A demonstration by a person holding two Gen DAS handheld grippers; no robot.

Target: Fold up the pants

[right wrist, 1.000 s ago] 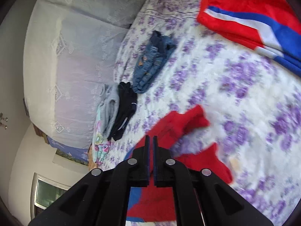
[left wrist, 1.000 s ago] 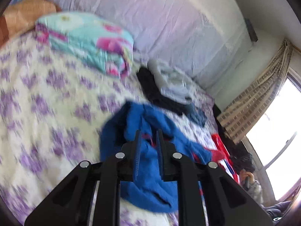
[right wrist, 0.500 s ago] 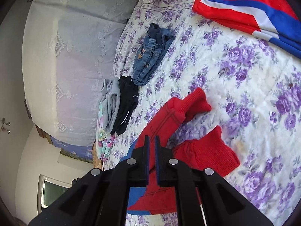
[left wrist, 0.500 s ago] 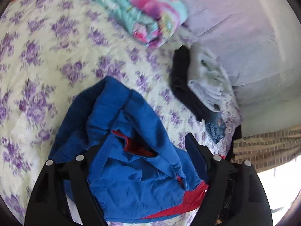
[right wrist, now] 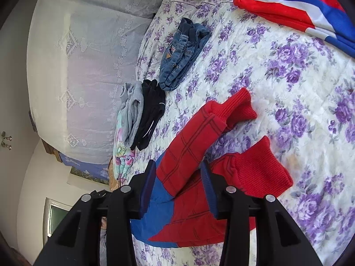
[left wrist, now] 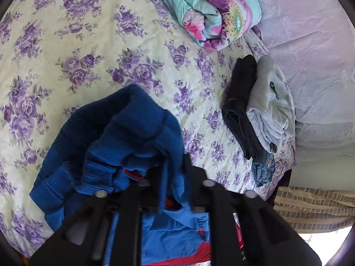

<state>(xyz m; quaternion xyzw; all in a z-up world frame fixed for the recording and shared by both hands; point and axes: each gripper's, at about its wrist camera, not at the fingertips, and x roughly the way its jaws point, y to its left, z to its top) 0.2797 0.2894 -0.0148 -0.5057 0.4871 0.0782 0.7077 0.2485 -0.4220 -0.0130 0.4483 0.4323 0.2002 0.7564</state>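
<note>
The pants are red and blue with ribbed cuffs. Their blue waist end point(left wrist: 124, 137) lies bunched on the flowered bedspread point(left wrist: 93, 51) in the left wrist view. My left gripper point(left wrist: 172, 173) is closed on a fold of the blue fabric at the waistband. In the right wrist view the red legs point(right wrist: 199, 146) lie spread on the bed, cuffs pointing away. My right gripper point(right wrist: 177, 186) is open, its jaws on either side of one red leg, not clamping it.
Folded clothes line the bed's far edge: grey pants point(left wrist: 268, 102), black pants point(left wrist: 241, 102) and blue jeans point(right wrist: 182, 53). A rolled floral quilt point(left wrist: 213, 11) lies by the headboard. A red, white and blue garment point(right wrist: 299, 11) lies at the far right.
My left gripper opened wide half a second ago and has now closed on the blue waistband. My right gripper, shut before, has opened around a red leg. The pants settled on the bed.
</note>
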